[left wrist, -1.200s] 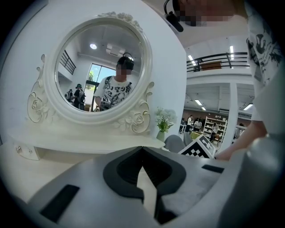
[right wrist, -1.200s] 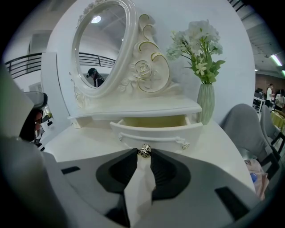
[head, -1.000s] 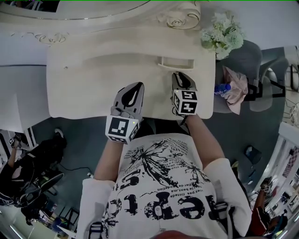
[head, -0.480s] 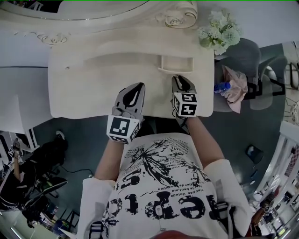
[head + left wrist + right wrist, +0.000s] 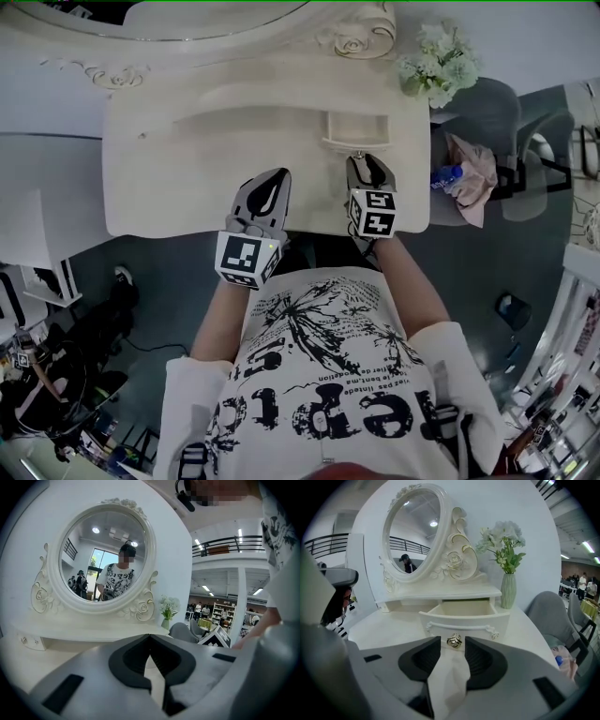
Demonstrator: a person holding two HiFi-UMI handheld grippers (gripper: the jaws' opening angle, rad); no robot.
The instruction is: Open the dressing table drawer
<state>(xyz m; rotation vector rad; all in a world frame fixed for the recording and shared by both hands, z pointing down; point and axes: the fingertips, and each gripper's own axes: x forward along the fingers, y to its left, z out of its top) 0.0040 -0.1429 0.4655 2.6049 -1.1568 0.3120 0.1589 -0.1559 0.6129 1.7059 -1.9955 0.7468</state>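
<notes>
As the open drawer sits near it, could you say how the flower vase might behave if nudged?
The vase looks tall and narrow under a wide bouquet, so it would probably tip easily. Its pale-green body looks like ceramic or glass: likely rigid, slippery, breakable.

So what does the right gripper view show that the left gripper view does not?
Only the right gripper view: the drawer pulled out, and the right gripper, whose jaws have just been opening, with the knob between them but not pressed. Only the left gripper view: the left gripper, shut and empty. Both: the mirror, the flowers.
</notes>
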